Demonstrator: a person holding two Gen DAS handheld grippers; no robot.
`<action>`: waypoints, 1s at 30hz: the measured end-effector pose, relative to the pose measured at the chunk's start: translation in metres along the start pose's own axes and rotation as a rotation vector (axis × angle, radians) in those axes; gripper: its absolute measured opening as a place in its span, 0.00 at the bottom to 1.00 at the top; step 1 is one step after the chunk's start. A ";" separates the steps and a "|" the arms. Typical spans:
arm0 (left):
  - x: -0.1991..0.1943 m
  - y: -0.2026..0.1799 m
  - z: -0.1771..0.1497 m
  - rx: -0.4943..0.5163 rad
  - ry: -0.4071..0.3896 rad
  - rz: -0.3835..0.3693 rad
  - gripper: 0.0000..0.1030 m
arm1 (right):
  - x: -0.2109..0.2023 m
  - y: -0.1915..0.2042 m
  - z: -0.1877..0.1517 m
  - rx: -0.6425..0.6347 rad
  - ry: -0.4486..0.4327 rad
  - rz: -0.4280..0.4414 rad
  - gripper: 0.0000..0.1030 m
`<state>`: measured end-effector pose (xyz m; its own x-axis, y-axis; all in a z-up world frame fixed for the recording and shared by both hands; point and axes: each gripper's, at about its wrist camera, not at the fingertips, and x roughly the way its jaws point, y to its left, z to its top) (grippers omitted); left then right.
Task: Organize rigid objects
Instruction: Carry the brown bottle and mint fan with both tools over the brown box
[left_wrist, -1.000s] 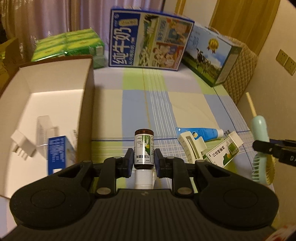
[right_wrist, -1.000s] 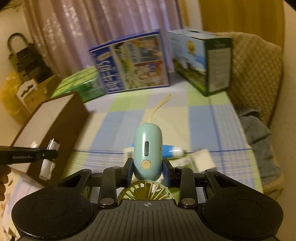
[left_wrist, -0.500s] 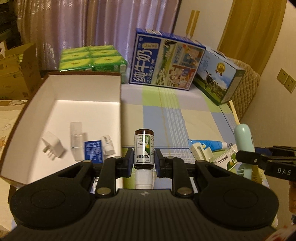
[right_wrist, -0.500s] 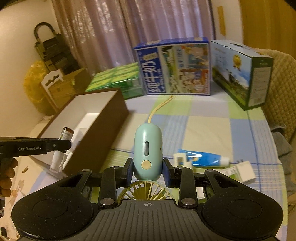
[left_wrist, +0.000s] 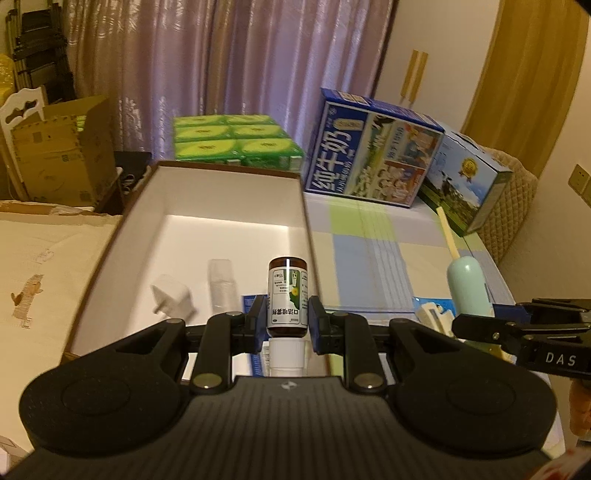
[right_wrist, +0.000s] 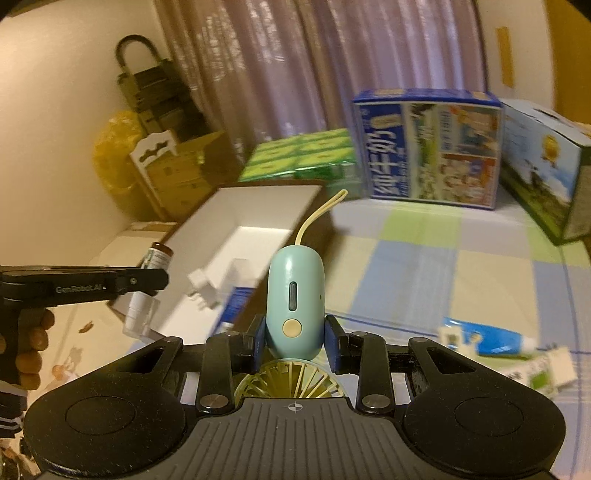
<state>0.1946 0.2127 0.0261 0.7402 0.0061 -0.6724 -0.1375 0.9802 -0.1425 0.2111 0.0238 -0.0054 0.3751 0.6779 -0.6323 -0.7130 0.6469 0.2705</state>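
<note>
Left wrist view: left hand-held gripper (left_wrist: 287, 325) clamps the cylindrical brown bottle (left_wrist: 287, 297), cap rearward, above the white-lined box (left_wrist: 229, 206); right hand-held gripper (right_wrist: 294, 343) grips the rounded mint fan (right_wrist: 295, 302), handle forward.

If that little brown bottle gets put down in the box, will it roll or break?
Probably it rolls if laid down: the small brown glass-looking bottle with a white cap is round. Stood upright it might tip, being tall and narrow. It looks rigid, since the left hand-held gripper squeezes it without denting. Inside the white cardboard box, the walls should stop it.
</note>
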 end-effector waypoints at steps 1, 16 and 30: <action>-0.002 0.005 0.001 -0.001 -0.004 0.005 0.19 | 0.004 0.006 0.002 -0.006 -0.001 0.011 0.29; 0.007 0.064 0.021 -0.003 -0.016 0.036 0.19 | 0.072 0.066 0.039 -0.063 0.001 0.094 0.29; 0.076 0.093 0.062 0.067 0.050 0.047 0.19 | 0.158 0.070 0.079 -0.073 0.058 0.011 0.29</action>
<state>0.2783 0.3168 0.0067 0.6997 0.0437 -0.7131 -0.1256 0.9901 -0.0626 0.2672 0.2037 -0.0293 0.3337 0.6624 -0.6708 -0.7592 0.6106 0.2253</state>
